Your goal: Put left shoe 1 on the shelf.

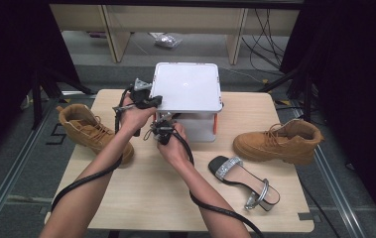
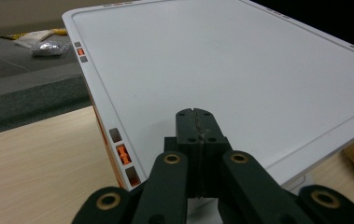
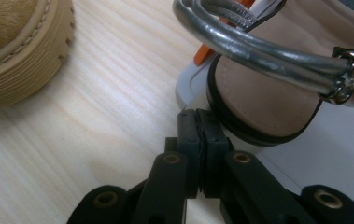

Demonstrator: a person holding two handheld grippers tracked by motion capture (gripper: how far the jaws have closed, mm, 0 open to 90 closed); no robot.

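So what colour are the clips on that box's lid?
Orange clips on the white box lid, clearest in the left gripper view.

left gripper (image 2: 196,122): fingers pressed together | right gripper (image 3: 198,122): fingers pressed together | forearms converging

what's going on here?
A person works at a white storage box on the table with two hand-held grippers. The left hand-held gripper, jaws shut, is at the edge of the box lid. The right hand-held gripper, also shut, sits at the sole edge of a silver-strapped sandal by the box front; an actual pinch isn't clear. Its mate and two tan boots lie on the table.
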